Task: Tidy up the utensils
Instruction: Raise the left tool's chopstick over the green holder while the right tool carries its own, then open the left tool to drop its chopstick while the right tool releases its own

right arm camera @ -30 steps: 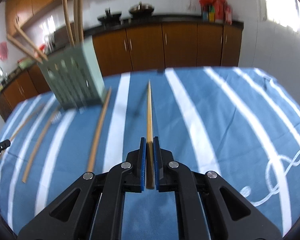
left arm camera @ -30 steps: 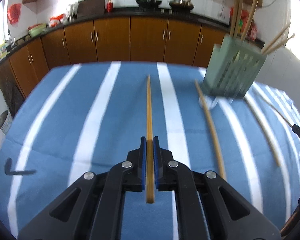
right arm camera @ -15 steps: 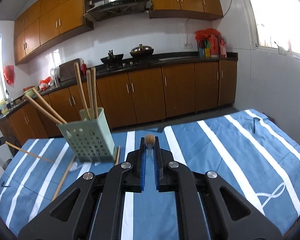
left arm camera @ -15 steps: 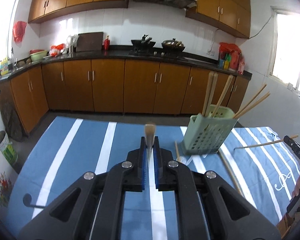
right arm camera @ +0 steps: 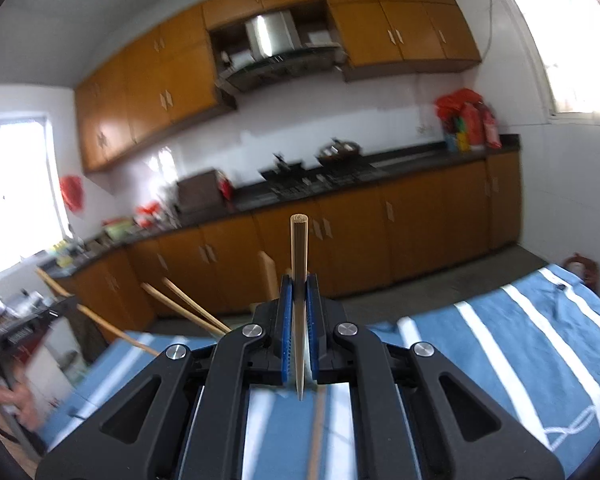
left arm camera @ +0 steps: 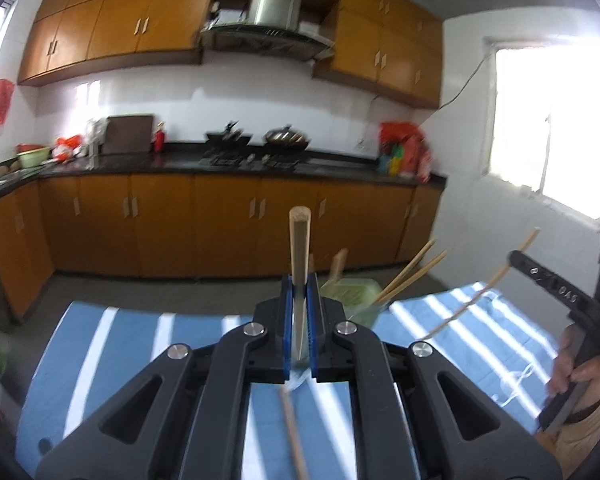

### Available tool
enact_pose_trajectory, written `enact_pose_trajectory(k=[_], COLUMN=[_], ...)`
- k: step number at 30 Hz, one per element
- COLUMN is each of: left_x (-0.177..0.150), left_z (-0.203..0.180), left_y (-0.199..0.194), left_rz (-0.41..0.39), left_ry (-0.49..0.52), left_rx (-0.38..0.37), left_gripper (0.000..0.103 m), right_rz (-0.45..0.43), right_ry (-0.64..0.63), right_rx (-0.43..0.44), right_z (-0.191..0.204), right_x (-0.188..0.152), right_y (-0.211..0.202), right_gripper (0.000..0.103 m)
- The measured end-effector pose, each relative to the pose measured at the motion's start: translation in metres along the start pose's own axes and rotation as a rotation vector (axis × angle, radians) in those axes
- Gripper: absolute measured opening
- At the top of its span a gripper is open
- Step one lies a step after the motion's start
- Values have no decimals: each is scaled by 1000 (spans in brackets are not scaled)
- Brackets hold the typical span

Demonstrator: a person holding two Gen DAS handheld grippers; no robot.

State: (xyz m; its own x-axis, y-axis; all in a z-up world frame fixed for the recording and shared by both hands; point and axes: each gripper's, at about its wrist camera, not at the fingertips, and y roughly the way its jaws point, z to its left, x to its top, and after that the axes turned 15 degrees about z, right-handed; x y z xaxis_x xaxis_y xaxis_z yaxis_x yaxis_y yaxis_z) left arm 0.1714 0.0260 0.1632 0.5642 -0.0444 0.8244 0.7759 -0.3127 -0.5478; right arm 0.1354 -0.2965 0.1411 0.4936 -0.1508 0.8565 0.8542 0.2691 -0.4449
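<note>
— What's each claw got?
— The left gripper [left arm camera: 300, 320] and right gripper [right arm camera: 299, 328] each clench a tan wooden chopstick [left arm camera: 300, 264].
— And ahead?
— A pale green slotted plastic holder [left arm camera: 350, 300] at one o'clock — behind the left claw's fingers, on the blue striped tablecloth [left arm camera: 112, 344].

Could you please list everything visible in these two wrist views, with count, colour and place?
Held chopsticks: two, tan wood, one clamped in the left gripper and one in the right gripper, both pointing away from the cameras.
Holder: one, pale green, on the table behind the left gripper, with several tan chopsticks sticking out.
Loose chopsticks: at least one, tan, lying on the tablecloth below the grippers.
Tablecloth: one, blue with white stripes, covering the table.
Cabinets: orange-brown, below and above a dark counter.
Woks: two, dark, on the stove.
Hood: one, steel, above the stove.
Hand: one clearly shown, holding the right gripper's handle, at the left view's right edge.
</note>
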Motion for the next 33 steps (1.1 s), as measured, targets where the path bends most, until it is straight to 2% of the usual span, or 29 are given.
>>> enact_pose_trajectory(k=[4, 8, 15, 18, 24, 30, 31, 32, 33], left_x=[18, 38, 51, 51, 42, 39, 39, 40, 40], left_z=[-21, -41, -51, -50, -43, -31, -29, -28, -25], left_y=[-5, 1, 38, 62, 101, 110, 107, 104, 100], left_rz=[-62, -147, -215, -202, -117, -77, -75, -77, -81], left_ry=[1, -8, -19, -16, -19, -57, -61, -65, -68], left_rx=[-53, -34, 26, 29, 25, 13, 14, 14, 15], left_gripper=[7, 7, 7, 7, 8, 12, 15, 17, 19], right_rz=[-88, -151, -184, -134, -49, -17, -19, -25, -34], right_ry=[-31, -62, -106, -106, -99, -96, -97, -96, -95], right_rx=[49, 45, -28, -43, -45, -45, -47, -52, -53], right_z=[23, 41, 49, 48, 42, 40, 42, 42, 42], right_x=[19, 33, 40, 37, 25, 24, 25, 26, 27], right_y=[-7, 2, 37, 60, 83, 83, 82, 79, 74], right_gripper=[7, 7, 7, 8, 8, 10, 16, 26, 30])
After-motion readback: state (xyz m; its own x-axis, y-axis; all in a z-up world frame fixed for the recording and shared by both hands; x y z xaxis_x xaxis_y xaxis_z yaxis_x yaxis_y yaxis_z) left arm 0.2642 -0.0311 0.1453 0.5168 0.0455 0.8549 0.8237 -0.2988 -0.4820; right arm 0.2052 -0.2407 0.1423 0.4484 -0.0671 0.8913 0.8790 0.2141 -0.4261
